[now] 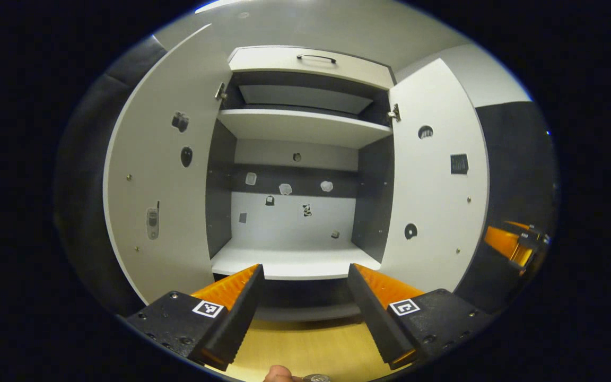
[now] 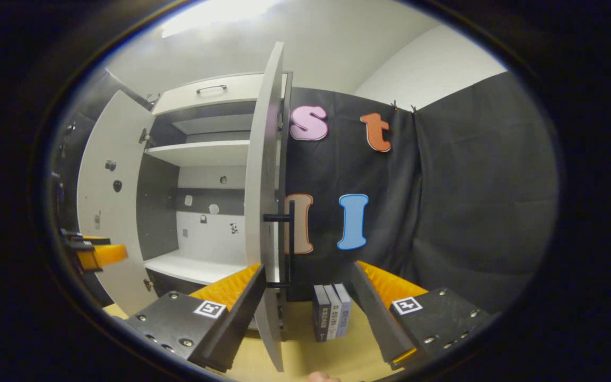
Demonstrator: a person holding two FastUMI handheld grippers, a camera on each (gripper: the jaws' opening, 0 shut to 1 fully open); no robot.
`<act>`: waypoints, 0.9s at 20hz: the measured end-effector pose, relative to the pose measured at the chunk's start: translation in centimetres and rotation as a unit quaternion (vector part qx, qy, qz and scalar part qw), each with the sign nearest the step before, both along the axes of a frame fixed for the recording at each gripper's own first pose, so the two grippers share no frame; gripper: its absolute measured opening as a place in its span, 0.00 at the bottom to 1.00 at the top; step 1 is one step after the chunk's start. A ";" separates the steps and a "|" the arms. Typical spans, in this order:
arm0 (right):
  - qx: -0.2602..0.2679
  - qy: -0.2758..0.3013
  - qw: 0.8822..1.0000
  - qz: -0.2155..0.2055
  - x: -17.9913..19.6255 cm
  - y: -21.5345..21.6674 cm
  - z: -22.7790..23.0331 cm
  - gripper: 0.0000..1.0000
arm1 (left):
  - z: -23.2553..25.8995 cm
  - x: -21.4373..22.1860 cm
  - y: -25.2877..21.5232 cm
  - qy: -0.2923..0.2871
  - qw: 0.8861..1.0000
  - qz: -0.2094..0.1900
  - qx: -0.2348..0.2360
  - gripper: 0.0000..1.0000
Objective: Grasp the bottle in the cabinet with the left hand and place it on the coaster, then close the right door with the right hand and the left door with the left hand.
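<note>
Shelves in the cabinet [image 1: 295,260] hold nothing, and both doors stand wide open. Left gripper [image 1: 304,302] is spread wide and holds nothing. Right gripper [image 2: 305,302] is spread too, near the right door [image 2: 264,212]. Small boxes [image 2: 333,317] stand on the table [image 2: 305,353].

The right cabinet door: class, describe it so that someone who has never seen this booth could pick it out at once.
Start at the open white cabinet against the black cloth wall. Its right door swings out toward the camera in the right gripper view, edge-on. Unlike the left door, it shows a dark bar handle on its outer face, beside the small books standing on the wooden table.
</note>
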State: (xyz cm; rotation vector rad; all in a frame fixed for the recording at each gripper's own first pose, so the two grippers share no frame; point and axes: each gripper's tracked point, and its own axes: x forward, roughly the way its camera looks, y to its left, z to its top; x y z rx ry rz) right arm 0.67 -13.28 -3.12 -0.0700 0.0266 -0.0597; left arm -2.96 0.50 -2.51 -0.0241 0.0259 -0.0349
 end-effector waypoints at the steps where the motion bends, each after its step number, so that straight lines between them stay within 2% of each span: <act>1: -0.001 -0.002 1.000 -0.004 0.3 -0.4 0.0 0.98 | 0.7 -0.2 0.5 -0.006 1.000 0.007 -0.008 0.98; 2: -0.001 0.000 1.000 -0.004 0.5 -0.4 -0.1 0.98 | 1.0 -0.4 0.9 -0.009 1.000 0.014 -0.010 0.98; 3: 0.000 0.004 1.000 -0.002 0.8 -0.2 -0.2 0.98 | 1.1 -0.6 1.5 -0.011 1.000 0.021 -0.007 0.93; 4: 0.002 0.006 1.000 0.001 1.1 -0.1 -0.4 0.98 | 1.1 -0.9 2.1 -0.012 0.999 0.032 0.000 0.97; 7: 0.000 0.009 1.000 -0.002 1.7 -0.2 -0.4 0.97 | 0.6 -1.5 3.4 -0.012 0.998 0.054 0.024 0.97; 16: 0.013 0.011 1.000 0.023 1.8 2.6 -0.7 0.97 | -0.2 -1.5 3.1 0.000 0.999 0.051 0.008 0.97; 17: 0.015 0.011 0.999 0.031 1.8 3.3 -0.7 0.93 | -0.3 -1.6 3.2 0.001 0.999 0.052 0.008 0.96; 18: 0.018 0.013 0.999 0.041 1.9 4.1 -0.8 0.97 | -0.2 -1.8 3.3 0.000 0.999 0.054 0.010 0.96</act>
